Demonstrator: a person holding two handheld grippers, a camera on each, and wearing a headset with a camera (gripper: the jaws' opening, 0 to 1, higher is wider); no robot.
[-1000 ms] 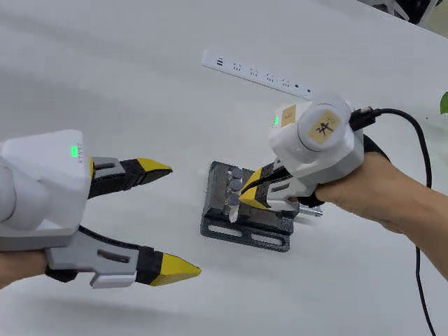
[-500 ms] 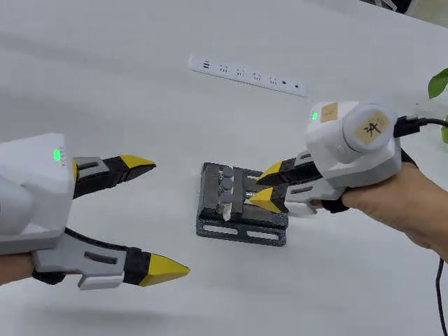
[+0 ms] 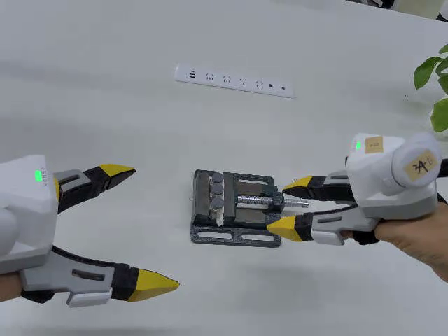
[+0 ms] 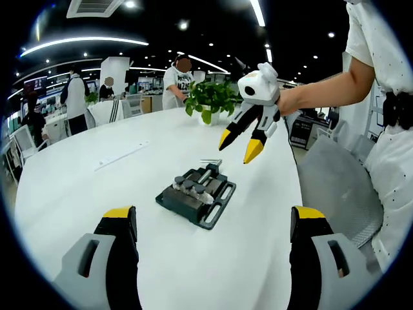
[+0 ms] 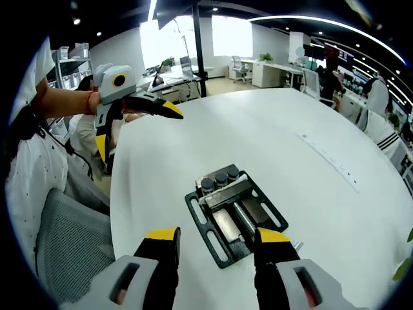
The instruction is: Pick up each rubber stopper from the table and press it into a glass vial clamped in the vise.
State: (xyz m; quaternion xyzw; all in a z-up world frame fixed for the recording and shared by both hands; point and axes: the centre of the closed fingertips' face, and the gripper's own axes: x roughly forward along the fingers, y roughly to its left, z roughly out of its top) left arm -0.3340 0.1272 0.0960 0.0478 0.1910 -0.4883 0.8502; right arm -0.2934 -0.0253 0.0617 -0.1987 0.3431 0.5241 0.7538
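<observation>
A person is working at a white bench (image 3: 105, 105) with a two-fingered gripper in each hand. In the head view, a dark metal vise (image 3: 241, 227) is sitting near the middle of the bench. Three grey rubber stoppers (image 3: 218, 190) are sitting in a row between its clamping faces, at the vise's 9 o'clock end. A pale glass vial (image 3: 219, 218) is showing below the nearest stopper.

The right gripper (image 3: 277, 206) is hovering at 3 o'clock from the vise. Its yellow-tipped fingers (image 3: 285, 227) are standing apart and holding nothing. The vise's screw (image 3: 297, 203) is pointing toward them, and the pictures do not show whether they are touching it.

The left gripper (image 3: 154, 226) is hanging at 8 o'clock from the vise, well apart from it. Its fingers (image 3: 115, 170) are spread wide and are gripping nothing.

A white power strip (image 3: 231, 78) is lying on the bench at 12 o'clock from the vise. Green plant leaves (image 3: 435, 84) are showing at 2 o'clock.

In the left gripper view, the vise is lying ahead between the two fingers, with the right gripper raised beyond it at 1 o'clock. In the right gripper view, the vise is lying just beyond the fingertips, with the left gripper held above the bench at 10 o'clock.
</observation>
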